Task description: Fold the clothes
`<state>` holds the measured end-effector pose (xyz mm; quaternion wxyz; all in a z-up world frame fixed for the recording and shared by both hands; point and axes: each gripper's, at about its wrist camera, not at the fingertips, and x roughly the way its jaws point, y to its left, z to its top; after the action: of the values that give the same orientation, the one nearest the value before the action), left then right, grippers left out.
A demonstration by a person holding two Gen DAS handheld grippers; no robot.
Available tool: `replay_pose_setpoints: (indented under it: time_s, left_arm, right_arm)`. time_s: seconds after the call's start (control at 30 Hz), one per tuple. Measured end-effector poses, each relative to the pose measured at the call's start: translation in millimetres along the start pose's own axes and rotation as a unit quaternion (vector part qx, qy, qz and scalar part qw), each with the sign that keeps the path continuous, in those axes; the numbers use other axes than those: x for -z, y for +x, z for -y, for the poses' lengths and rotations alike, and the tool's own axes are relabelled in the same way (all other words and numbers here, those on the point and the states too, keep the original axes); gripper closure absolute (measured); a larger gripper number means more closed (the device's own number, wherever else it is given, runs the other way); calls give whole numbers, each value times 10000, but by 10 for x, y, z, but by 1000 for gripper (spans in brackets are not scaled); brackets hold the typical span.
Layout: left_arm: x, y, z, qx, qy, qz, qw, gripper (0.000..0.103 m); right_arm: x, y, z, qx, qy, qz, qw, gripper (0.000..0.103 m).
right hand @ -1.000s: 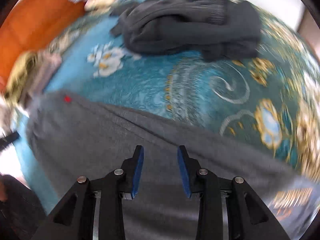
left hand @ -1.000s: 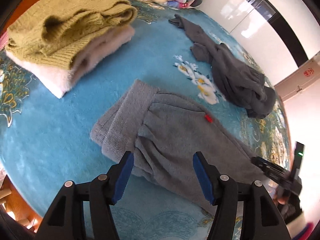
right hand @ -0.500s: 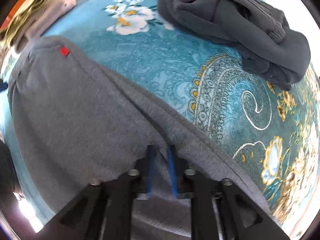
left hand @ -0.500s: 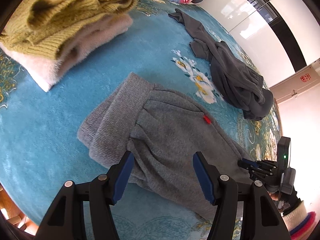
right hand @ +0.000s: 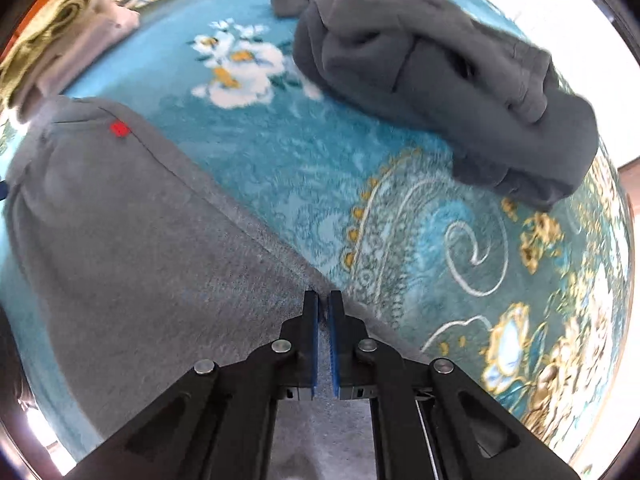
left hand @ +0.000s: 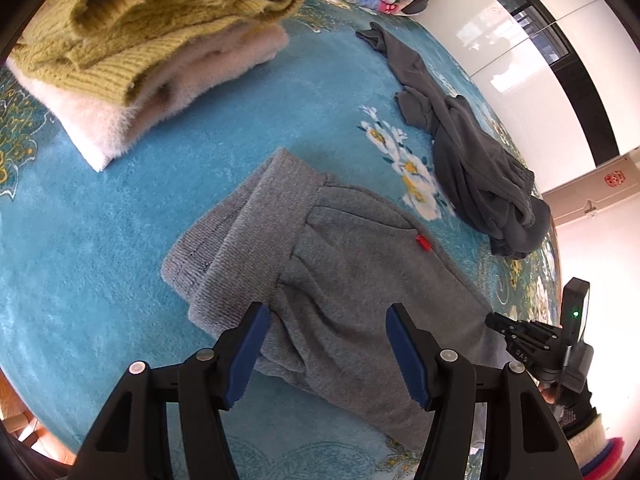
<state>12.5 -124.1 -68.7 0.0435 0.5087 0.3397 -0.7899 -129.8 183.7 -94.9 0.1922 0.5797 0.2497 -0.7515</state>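
The light grey trousers (left hand: 360,280) lie spread on a teal flowered blanket (left hand: 100,260), their ribbed waistband (left hand: 224,248) just ahead and to the left of the left tongs (left hand: 326,350). Those tongs hang over the trousers' hip part with the blue pads standing wide apart, gripping nothing; grey cloth shows in the gap between them, but whether the pads touch it cannot be told. A small red tag (left hand: 422,243) sits on the trousers further ahead of them.

The right tongs (right hand: 324,300) are pinched together on the far edge of the trousers, where the grey cloth meets the blanket; only a sliver of gap shows between the pads. In the left wrist view they appear at the right, down at the leg.

Ahead of the right tongs lies a crumpled dark grey garment (right hand: 440,80). Far ahead and to the left of the left tongs sits a folded stack: an olive knit sweater (left hand: 160,20) on a pale fluffy one (left hand: 132,120).
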Motion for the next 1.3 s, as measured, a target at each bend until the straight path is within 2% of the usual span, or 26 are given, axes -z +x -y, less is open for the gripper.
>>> replay_pose_setpoints:
  time_s: [0.13, 0.2, 0.3, 0.37, 0.4, 0.43, 0.5, 0.53, 0.6, 0.67, 0.73, 0.77, 0.8, 0.87, 1.0, 1.13, 1.2, 1.23, 1.3]
  left_arm:
    - [12, 28, 29, -125, 87, -8, 9999, 37]
    - [19, 29, 49, -177, 145, 9, 9997, 37]
    - [29, 25, 72, -239, 206, 39, 9995, 37]
    - [33, 12, 76, -256, 212, 64, 9994, 37]
    - [32, 8, 76, -261, 217, 69, 9994, 37]
    - [34, 5, 78, -266, 223, 71, 9994, 37]
    - [43, -1, 87, -299, 248, 77, 9992, 37]
    - [46, -2, 92, -317, 260, 80, 9991, 37]
    - [59, -13, 109, -353, 289, 97, 9989, 37]
    - [70, -24, 128, -356, 292, 125, 9989, 37]
    - [86, -21, 157, -390, 317, 130, 9987, 37]
    - [94, -19, 172, -407, 330, 132, 9985, 37]
    - [102, -18, 186, -424, 343, 134, 9984, 37]
    - [125, -19, 221, -474, 388, 144, 9980, 37]
    - [169, -71, 268, -562, 518, 229, 9968, 37]
    - [187, -160, 226, -538, 444, 352, 9969, 37]
    - [180, -189, 195, -509, 349, 373, 9974, 37]
    - [177, -198, 184, -488, 290, 376, 9977, 37]
    - [179, -205, 187, -448, 221, 384, 9980, 37]
  right_arm:
    - [10, -54, 12, 93, 51, 107, 9999, 97]
    - [46, -209, 68, 124, 110, 322, 9993, 94]
    - [345, -577, 467, -79, 987, 876, 9912, 90]
    - [676, -787, 821, -253, 1812, 1215, 9756, 78]
    - [846, -892, 1000, -339, 2224, 1380, 9645, 74]
    - [1176, -984, 1255, -418, 2839, 1518, 9458, 70]
    - [1732, -1100, 1632, -486, 3877, 1691, 9049, 68]
    - [2106, -1143, 1782, -506, 4380, 1765, 8800, 67]
    - [2851, -1229, 2079, -541, 5339, 1896, 8222, 63]
    - [3452, -1331, 2201, -497, 5892, 1966, 7822, 59]
    - [3827, -1303, 2225, -509, 6253, 1973, 7533, 55]
    - [4015, -1288, 2236, -515, 6429, 1975, 7382, 48]
    - [4200, -1273, 2248, -524, 6600, 1976, 7229, 48]
    - [4311, -1118, 2262, -795, 6805, 2030, 6995, 48]
    - [4322, -751, 2263, -1248, 7185, 1924, 6566, 48]
    - [4320, -514, 2299, -1258, 7464, 1896, 6254, 48]
    - [4324, -491, 2334, -1360, 7590, 2052, 6028, 48]
    - [4322, -484, 2348, -1423, 7637, 2130, 5925, 49]
    - [4315, -507, 2363, -1466, 7747, 2177, 5753, 61]
